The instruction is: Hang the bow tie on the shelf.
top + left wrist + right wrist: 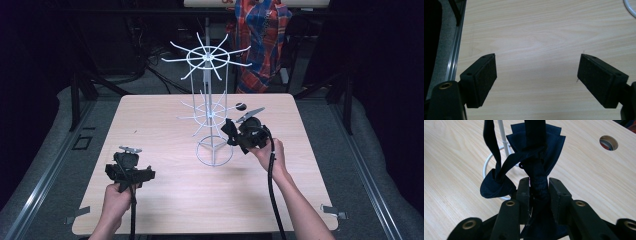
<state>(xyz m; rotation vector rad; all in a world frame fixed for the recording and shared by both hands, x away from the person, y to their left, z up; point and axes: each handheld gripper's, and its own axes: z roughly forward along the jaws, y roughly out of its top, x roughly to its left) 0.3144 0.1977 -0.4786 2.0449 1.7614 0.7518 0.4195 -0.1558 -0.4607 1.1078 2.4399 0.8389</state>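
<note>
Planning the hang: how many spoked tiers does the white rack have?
2: the upper tier at the pole's top, the lower tier halfway down, beside the right gripper clamping the dark bow tie.

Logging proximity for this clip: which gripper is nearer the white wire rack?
Right. The right gripper, shut on a dark bow tie, sits right beside the white wire rack; the left gripper, open, rests well off toward the table's near-left.

A dark navy bow tie [534, 150] with pleated wings and a trailing strap is pinched at its centre knot by the right tongs [539, 188]. It hangs just at three o'clock of a white wire rotating display rack [210, 102], which stands upright mid-counter [165, 190], its ring base beneath the tie.
</note>
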